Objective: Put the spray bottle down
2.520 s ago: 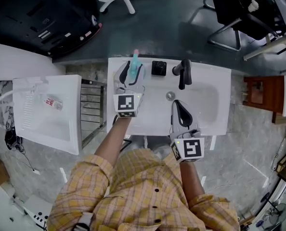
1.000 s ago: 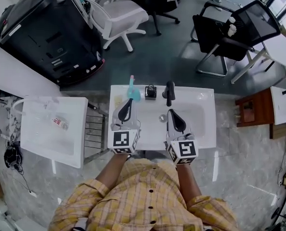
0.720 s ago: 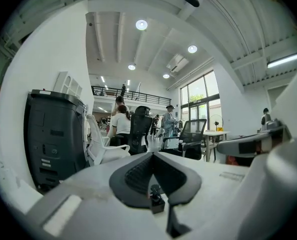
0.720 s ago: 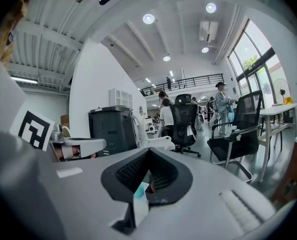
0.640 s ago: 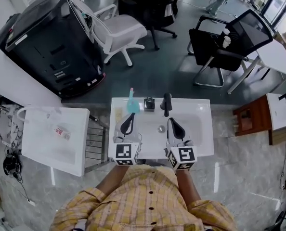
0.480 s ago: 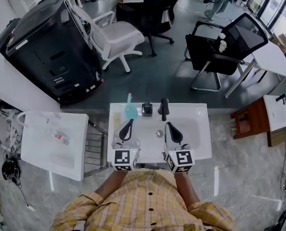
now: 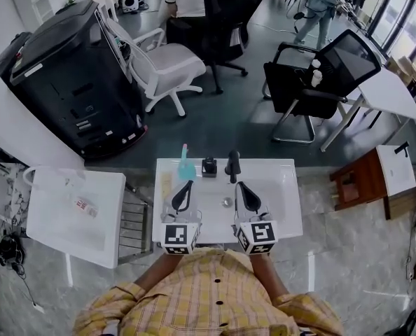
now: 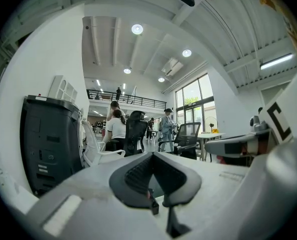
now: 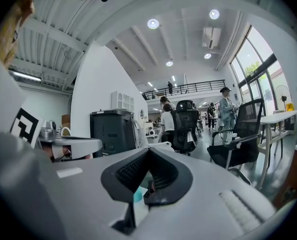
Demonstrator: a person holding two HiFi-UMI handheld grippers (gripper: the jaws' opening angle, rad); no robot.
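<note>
The teal spray bottle [image 7: 185, 166] stands upright on the back left corner of the white washbasin [image 7: 278, 201], with nothing holding it. My left gripper [image 7: 187, 185] hovers just in front of it, jaws shut and empty. My right gripper [image 7: 238, 186] is level with it over the basin, also shut and empty. In the left gripper view the left gripper [image 8: 151, 156] points out over the room with its pads together. The right gripper view shows the right gripper [image 9: 148, 151] shut, and a sliver of the teal bottle [image 9: 138, 196] shows through the gap beneath its pads.
A black faucet [image 7: 231, 165] and a small black holder [image 7: 209, 166] stand at the basin's back edge, right of the bottle. A second white basin [image 7: 75, 212] and a metal rack [image 7: 133, 219] lie to the left. A black machine [image 7: 68, 75] and office chairs [image 7: 167, 65] stand beyond.
The left gripper, earlier open around the spray bottle, has let it go, shut and drawn back toward me. Both grippers rose a little, and the head view now takes in more of the room.
</note>
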